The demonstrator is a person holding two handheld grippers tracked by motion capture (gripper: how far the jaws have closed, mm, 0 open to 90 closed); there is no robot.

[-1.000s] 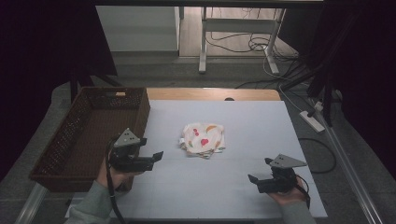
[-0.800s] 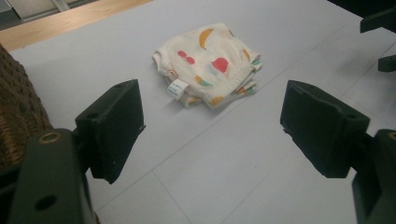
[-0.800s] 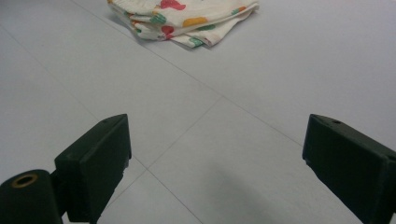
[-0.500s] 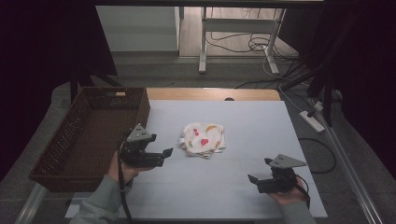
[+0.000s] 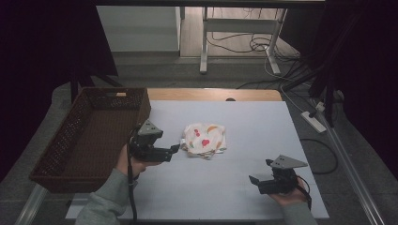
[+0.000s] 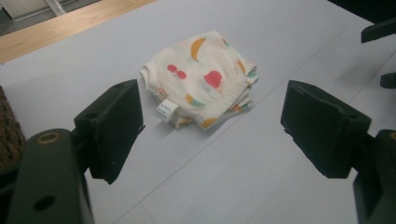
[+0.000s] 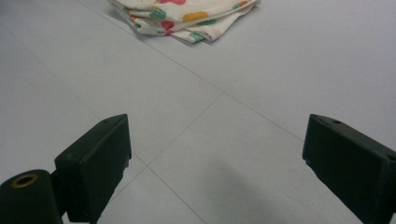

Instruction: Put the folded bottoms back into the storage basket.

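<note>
Folded cream cotton cloth with a fruit print [image 5: 204, 140] lies soft and layered on the pale table mat [image 5: 244, 187], just beside the wide-open left gripper [image 5: 174, 150]; the right gripper [image 5: 253, 180], also wide, sits well apart.

One folded fruit-print cloth [image 5: 204, 140] lies at the centre of the frame on one white table [image 5: 263, 136]. One brown wicker basket [image 5: 89, 131] sits at the left. Two handheld grippers are present: the left gripper [image 5: 174, 149] left of centre, the right gripper [image 5: 253, 180] at lower right.
</note>
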